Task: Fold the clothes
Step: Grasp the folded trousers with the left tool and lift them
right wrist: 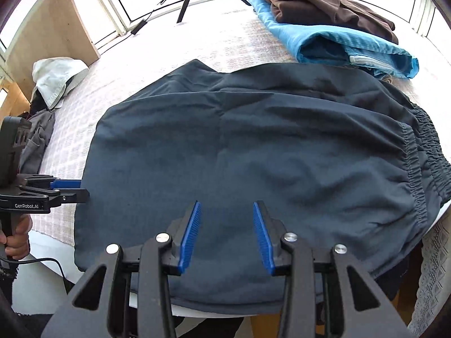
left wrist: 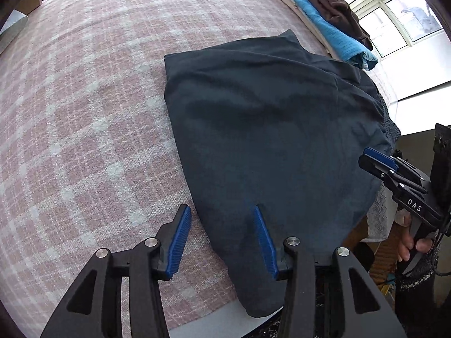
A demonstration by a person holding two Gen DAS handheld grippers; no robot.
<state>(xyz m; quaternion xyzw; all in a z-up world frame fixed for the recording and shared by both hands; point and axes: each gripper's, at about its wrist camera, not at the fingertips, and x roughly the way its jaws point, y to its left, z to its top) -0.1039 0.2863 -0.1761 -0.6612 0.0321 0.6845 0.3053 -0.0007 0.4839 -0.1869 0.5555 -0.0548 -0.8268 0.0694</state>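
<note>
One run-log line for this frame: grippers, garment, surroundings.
left gripper: open, at hem | right gripper: open, above | dark navy elastic-waist shorts: flat, unheld | folded blue-and-brown clothes pile: behind

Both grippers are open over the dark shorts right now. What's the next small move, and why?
Probably lower the left gripper and close it on the near left edge of the dark shorts. Its open fingers straddle that edge, one over the pink checked cloth, one over fabric. The shorts lie flat, already folded once, elastic waistband on the right; the right gripper hovers open above the middle, holding nothing.
</note>
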